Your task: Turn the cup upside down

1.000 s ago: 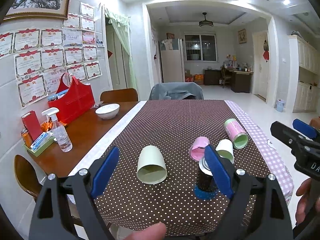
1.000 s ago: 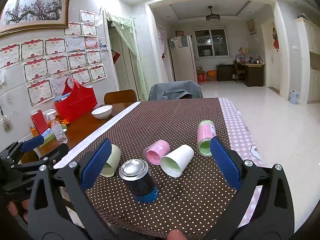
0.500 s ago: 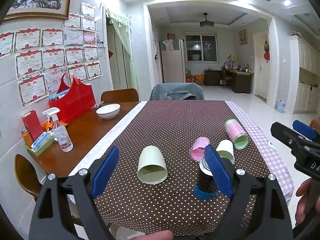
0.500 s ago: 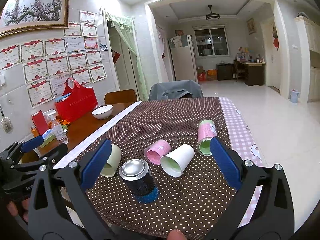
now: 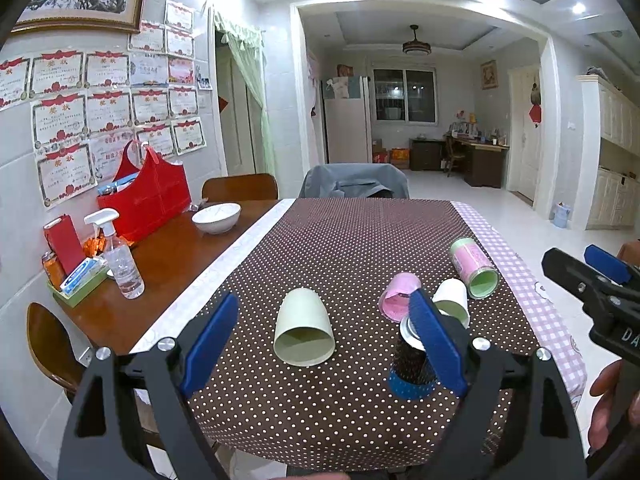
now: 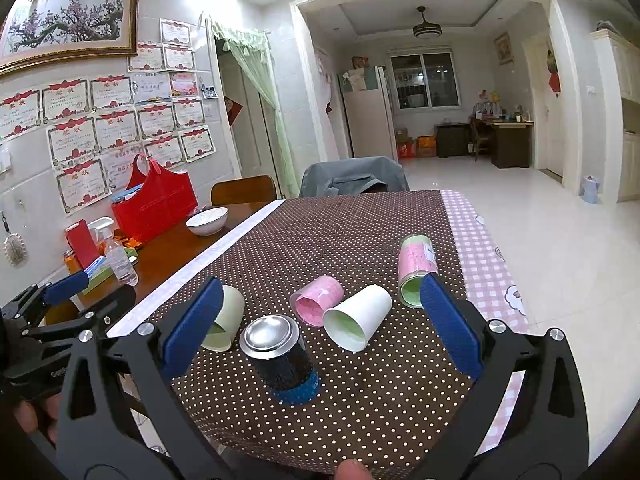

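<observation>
On the tabletop (image 5: 360,240), both tools (image 5: 320,340) (image 6: 316,320) hover wide and empty over four cups lying sideways; a clumsy pinch on the green cup (image 5: 304,334) could roll it into the upturned tin (image 6: 278,354).

tablecloth (image 6: 360,232): looking like matt cloth, brown with white dots
dark cup (image 6: 280,356): showing a shiny metal base facing up, dark sides, blue band at the bottom
white cup (image 6: 358,322): looking like smooth matt paper
pale green cup (image 5: 304,326): appearing matt, papery
table (image 5: 176,244): showing glossy polished wood
bowl (image 5: 217,217): gleaming like glazed ceramic
spray bottle (image 5: 122,262): looking like clear plastic
floor (image 6: 560,240): reflecting light, glossy tile
</observation>
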`<control>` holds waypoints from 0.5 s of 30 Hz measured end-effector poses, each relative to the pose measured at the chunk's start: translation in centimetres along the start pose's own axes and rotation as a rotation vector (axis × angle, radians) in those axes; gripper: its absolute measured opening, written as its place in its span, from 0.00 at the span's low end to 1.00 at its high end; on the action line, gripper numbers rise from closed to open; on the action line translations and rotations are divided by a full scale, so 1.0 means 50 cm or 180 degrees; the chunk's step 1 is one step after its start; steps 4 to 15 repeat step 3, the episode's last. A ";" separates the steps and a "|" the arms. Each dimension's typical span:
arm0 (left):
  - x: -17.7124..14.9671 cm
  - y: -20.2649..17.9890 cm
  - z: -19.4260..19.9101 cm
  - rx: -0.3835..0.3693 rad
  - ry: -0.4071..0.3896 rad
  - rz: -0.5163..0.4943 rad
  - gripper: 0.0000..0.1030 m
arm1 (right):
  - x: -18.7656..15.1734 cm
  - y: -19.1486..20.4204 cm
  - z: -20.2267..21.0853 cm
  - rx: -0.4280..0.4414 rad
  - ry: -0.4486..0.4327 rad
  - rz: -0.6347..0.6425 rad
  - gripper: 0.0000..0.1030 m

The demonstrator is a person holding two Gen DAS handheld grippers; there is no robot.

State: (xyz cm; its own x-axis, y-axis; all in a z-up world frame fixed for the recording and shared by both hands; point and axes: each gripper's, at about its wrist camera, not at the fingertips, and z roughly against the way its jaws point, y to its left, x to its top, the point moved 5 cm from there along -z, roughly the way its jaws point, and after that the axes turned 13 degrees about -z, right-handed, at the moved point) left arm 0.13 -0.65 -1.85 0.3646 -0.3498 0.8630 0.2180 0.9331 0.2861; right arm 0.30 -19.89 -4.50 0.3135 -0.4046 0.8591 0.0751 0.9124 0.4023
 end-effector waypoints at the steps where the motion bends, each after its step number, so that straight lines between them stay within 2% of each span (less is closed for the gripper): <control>1: -0.001 0.002 -0.001 0.0022 0.0011 0.0000 0.83 | 0.000 0.000 0.000 0.0001 0.0000 -0.0002 0.94; 15: -0.002 0.002 -0.002 0.0029 0.0022 0.0004 0.83 | 0.000 0.000 -0.001 0.0000 0.0004 -0.0001 0.94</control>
